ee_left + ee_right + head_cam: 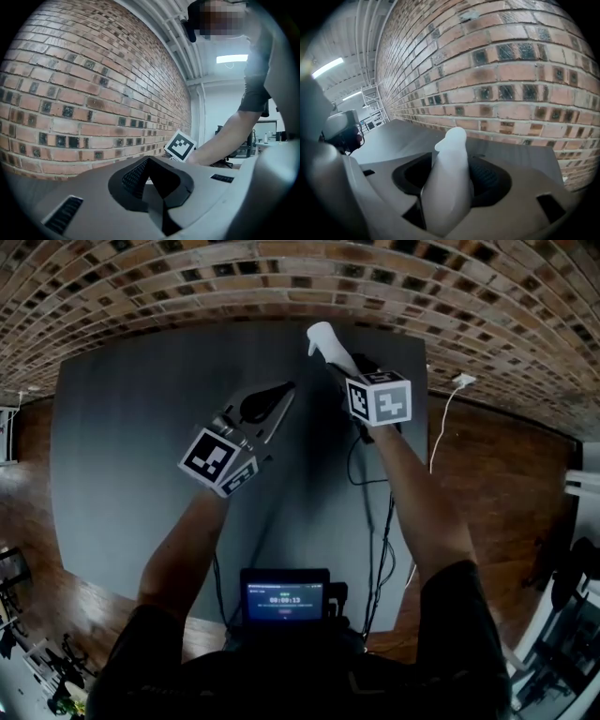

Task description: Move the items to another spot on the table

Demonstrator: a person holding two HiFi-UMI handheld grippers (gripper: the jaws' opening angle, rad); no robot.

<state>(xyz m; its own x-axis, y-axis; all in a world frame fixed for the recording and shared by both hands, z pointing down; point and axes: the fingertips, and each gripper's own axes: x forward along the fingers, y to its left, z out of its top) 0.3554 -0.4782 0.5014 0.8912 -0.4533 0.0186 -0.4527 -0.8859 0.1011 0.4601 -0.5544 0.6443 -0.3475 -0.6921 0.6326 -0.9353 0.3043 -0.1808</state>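
Two claws reach out over a grey table (pixel 122 446) in the head view, with a brick wall (pixel 281 277) beyond their tips. The left claw (pixel 281 395) tapers to a closed point and carries nothing. Just to its right, the right claw (pixel 337 367) grips a white plastic piece (pixel 323 338), which sticks out past its tips toward the wall, over the far part of the table. Behind both claws, close to the person's body, are a small lit screen (pixel 284 596) and black cables (pixel 375 474).

In the left gripper view, the left claw (pixel 149 161) has its dark pads together with nothing between them. The marker cube (pixel 180 146) of the other claw shows beyond it to the right.

In the right gripper view, the right claw (pixel 449 187) is clamped on the white plastic piece (pixel 452 154), its jaws held fairly wide by it. The piece stands up between them, its rounded top above their tips.
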